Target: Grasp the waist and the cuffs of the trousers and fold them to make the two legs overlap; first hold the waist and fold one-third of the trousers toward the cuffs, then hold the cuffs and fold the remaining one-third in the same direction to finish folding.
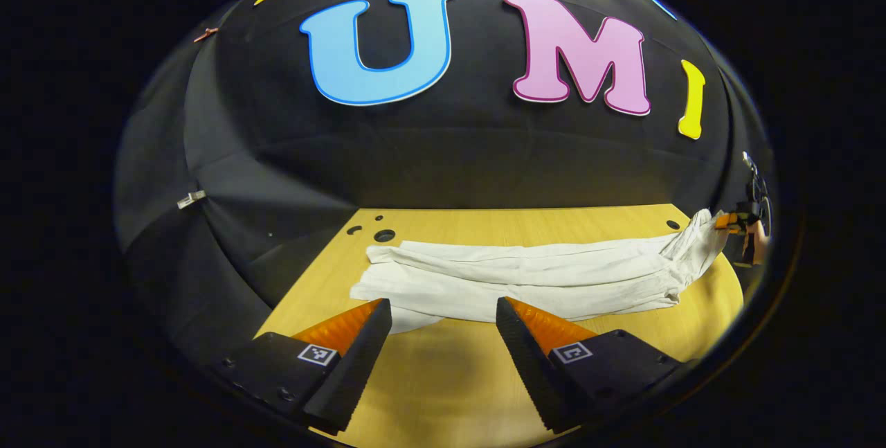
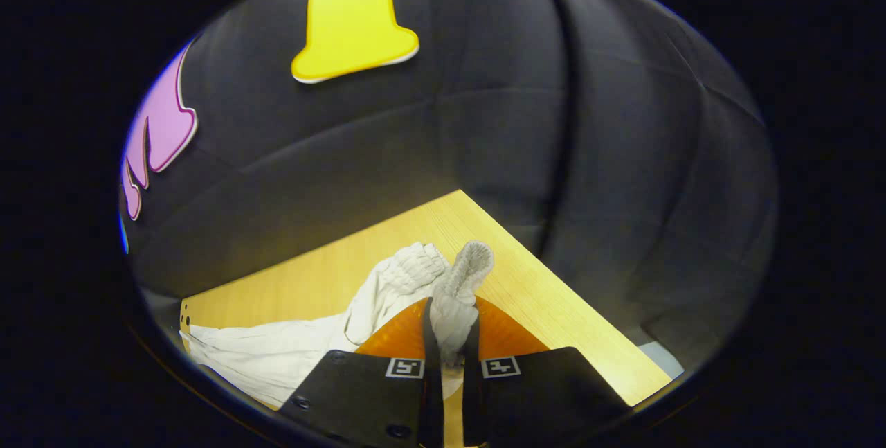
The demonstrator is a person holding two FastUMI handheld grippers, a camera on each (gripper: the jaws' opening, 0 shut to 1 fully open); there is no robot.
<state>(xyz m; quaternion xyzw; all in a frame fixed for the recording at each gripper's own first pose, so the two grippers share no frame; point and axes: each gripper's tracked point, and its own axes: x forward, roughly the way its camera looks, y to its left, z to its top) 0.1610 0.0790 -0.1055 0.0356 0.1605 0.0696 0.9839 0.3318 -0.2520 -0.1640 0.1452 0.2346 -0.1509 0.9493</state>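
The trousers (image 1: 526,278) lie stretched along the far half of the wooden worktop (image 1: 443,379), pale and creased, and from the left gripper view I read two long bands of cloth lying one beside the other and partly over each other. I judge that the legs are already brought together, or very nearly. One end (image 1: 377,275) rests flat near the worktop's left edge, close to a few small holes (image 1: 383,235) in the board. The other end is lifted off the surface at the right edge, where it rises to a bunched, ribbed band (image 2: 460,282).

My right gripper (image 2: 453,337) has that band pinched: both fingers are pressed narrow on the gathered cloth, which stands up between them near the worktop's far right corner. I take it for the waist, though I cannot tell for certain. In the left gripper view the same gripper shows far off at the right edge, with the raised cloth in it.

My left gripper (image 1: 443,316) stands wide apart and holds nothing, its fingertips just short of the near edge of the trousers around mid-length.

So I judge the first step is more or less done and the first third fold is only starting. Both third folds are still ahead.
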